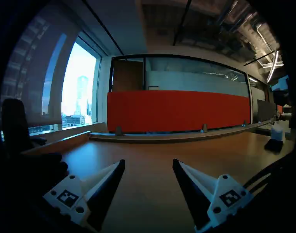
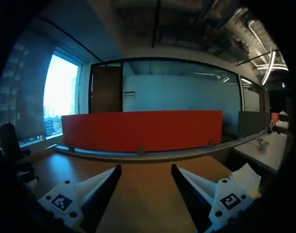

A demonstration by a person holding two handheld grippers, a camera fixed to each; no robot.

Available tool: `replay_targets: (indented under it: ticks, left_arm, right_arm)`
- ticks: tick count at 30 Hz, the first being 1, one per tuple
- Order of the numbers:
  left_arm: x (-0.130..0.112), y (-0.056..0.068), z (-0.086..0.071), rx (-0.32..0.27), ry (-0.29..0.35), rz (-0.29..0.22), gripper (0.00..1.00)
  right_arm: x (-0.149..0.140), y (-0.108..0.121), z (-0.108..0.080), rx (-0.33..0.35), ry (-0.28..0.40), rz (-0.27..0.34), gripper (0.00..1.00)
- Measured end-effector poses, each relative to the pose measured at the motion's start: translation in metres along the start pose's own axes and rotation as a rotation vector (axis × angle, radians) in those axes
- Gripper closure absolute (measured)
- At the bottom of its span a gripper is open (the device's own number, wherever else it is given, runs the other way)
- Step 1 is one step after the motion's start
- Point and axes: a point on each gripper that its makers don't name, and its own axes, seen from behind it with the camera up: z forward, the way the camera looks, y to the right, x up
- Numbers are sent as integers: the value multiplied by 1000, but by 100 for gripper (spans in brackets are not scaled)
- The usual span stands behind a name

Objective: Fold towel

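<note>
1. Your left gripper [image 1: 148, 161] and right gripper [image 2: 145, 166] stand wide open and empty, facing the red partition [image 2: 142, 130].
2. The towel may be the pale heap [image 2: 247, 176] right of the partition; I can't tell.
3. Misjudge that, and you could pinch the wrong thing.

Dim room, glaring window [image 1: 80, 93], fisheye warp

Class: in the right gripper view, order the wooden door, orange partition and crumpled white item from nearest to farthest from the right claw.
1. Crumpled white item, low right.
2. Orange partition, spanning the middle.
3. Wooden door, behind it, upper left.
</note>
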Motion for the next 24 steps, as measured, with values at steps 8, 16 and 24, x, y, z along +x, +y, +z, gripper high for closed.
replay_targets:
  ticks: [8,16,24]
  left_arm:
    - [0,0,0,0,0,0,9]
    - [1,0,1,0,0,0,9]
    - [1,0,0,0,0,0,9]
  right_arm:
    - [15,17,0,-10,57,-11,1]
    - [-4,27,2,-5,71,-6,1]
    - [-33,32,8,7,76,33,1]
